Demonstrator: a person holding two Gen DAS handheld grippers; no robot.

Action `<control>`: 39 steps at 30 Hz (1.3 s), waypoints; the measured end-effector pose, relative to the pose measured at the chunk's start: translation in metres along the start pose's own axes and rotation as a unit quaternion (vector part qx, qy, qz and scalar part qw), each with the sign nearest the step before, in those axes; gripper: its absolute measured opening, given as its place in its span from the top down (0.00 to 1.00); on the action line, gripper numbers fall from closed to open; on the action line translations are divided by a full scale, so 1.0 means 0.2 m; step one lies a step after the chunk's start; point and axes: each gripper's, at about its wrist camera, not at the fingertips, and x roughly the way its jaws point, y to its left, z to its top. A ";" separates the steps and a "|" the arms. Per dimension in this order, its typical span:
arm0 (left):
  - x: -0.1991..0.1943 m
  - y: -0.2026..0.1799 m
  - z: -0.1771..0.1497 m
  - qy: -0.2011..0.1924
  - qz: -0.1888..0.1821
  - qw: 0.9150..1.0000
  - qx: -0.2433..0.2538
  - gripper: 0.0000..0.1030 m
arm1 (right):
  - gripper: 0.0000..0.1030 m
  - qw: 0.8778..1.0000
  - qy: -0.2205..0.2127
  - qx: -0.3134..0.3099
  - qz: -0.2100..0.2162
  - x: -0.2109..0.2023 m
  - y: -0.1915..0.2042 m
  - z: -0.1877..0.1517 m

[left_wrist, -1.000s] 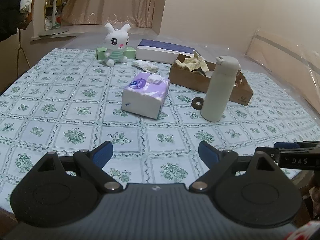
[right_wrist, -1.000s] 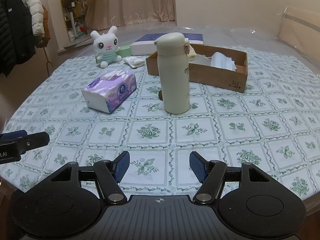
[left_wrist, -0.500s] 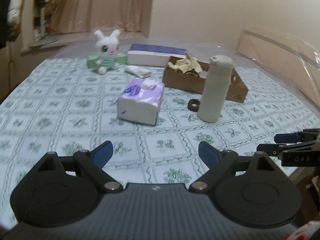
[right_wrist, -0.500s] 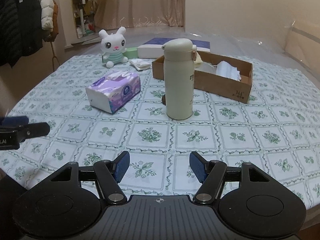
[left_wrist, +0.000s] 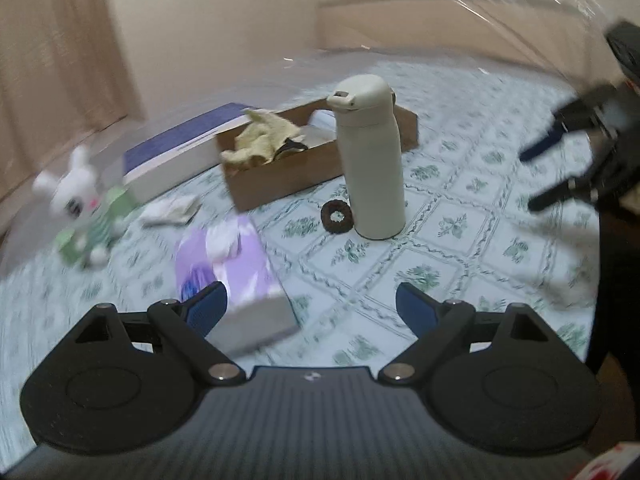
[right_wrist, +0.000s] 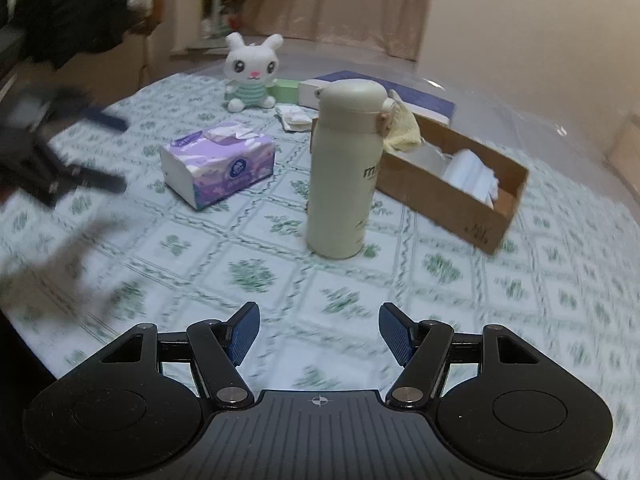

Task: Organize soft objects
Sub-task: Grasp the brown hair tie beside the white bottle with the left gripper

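Note:
A white plush rabbit [right_wrist: 251, 72] sits at the far side of the table; it shows blurred in the left wrist view [left_wrist: 82, 204]. A purple tissue pack [right_wrist: 218, 162] lies mid-table, close in front of my left gripper [left_wrist: 312, 310], which is open and empty. A dark scrunchie [left_wrist: 337, 217] lies beside a cream bottle [right_wrist: 343, 168]. A cardboard box [right_wrist: 452, 184] holds a yellow cloth [left_wrist: 260, 140] and white items. A folded white cloth [right_wrist: 294, 116] lies near the rabbit. My right gripper [right_wrist: 319, 334] is open and empty above the near table.
A blue-and-white flat box [right_wrist: 380, 92] and a small green box [right_wrist: 285, 90] stand at the back. The table has a green floral cloth [right_wrist: 256, 276]. Coats [right_wrist: 76, 4] hang at the far left. Each gripper appears blurred in the other's view.
Both grippers have moved forward over the table. The left one swung right and now sits close behind the tissue pack. Both stay open.

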 end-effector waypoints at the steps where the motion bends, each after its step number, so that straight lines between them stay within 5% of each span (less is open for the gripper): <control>1: 0.05 0.03 0.03 0.005 -0.009 1.000 0.017 0.15 | 0.36 1.000 0.001 -0.015 0.005 0.02 -0.04 0.01; 6: 0.28 0.17 0.17 0.017 -0.061 0.994 0.093 0.15 | 0.36 0.997 0.007 -0.079 0.018 0.13 -0.28 0.09; 11: 0.52 0.24 0.29 0.031 -0.112 0.978 0.175 0.15 | 0.36 0.988 0.009 -0.146 0.050 0.26 -0.49 0.18; 20: 0.89 0.18 0.43 0.069 -0.219 0.925 0.303 0.17 | 0.36 0.957 0.014 -0.261 0.123 0.51 -0.66 0.37; 26: 1.10 0.15 0.46 0.091 -0.267 0.899 0.336 0.20 | 0.36 0.941 0.038 -0.296 0.156 0.66 -0.70 0.40; 35: 1.29 0.09 0.47 0.104 -0.318 0.865 0.373 0.25 | 0.36 0.934 0.049 -0.303 0.182 0.81 -0.73 0.40; 39: 1.34 0.09 0.45 0.108 -0.325 0.857 0.385 0.30 | 0.36 0.933 0.050 -0.304 0.189 0.84 -0.72 0.39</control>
